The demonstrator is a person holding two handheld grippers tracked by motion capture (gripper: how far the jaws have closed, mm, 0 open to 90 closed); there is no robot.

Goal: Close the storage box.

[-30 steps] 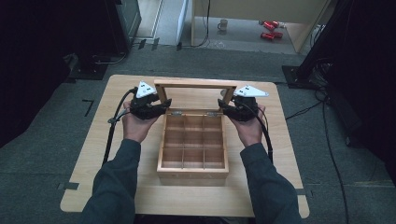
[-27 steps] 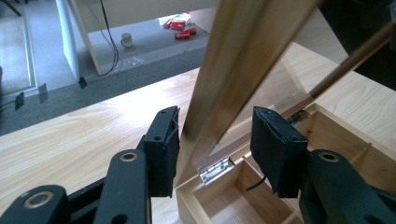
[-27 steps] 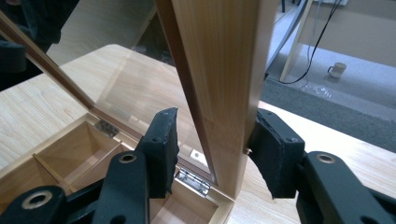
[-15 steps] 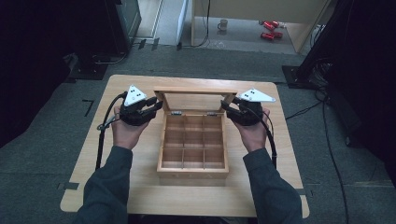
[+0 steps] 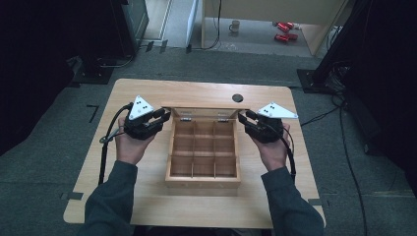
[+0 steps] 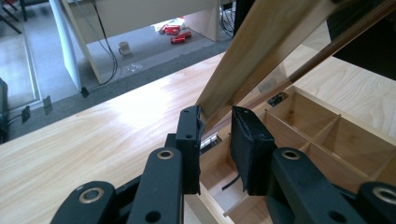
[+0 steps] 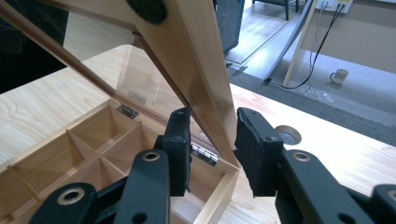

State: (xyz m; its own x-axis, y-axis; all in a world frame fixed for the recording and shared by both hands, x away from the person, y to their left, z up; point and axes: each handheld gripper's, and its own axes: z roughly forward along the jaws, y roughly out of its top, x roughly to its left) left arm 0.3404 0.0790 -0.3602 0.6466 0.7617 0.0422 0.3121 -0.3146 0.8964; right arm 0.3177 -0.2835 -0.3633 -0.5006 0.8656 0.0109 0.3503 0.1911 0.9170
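A wooden box with several empty compartments sits mid-table. Its glazed lid is hinged at the far side and held raised at a slant. My left gripper is at the lid's left end and my right gripper at its right end. In the left gripper view the jaws clamp the lid frame's lower edge, with the compartments to the right. The right gripper view has the jaws closed on the frame above the box.
The table has a round cable hole just behind the box. Cables trail from both grippers along the forearms. On the floor beyond stand a mug and red items; dark equipment flanks the table.
Both grippers have come toward the person and slightly outward. The lid's frame now looks much thinner from above, so its angle has changed while held.
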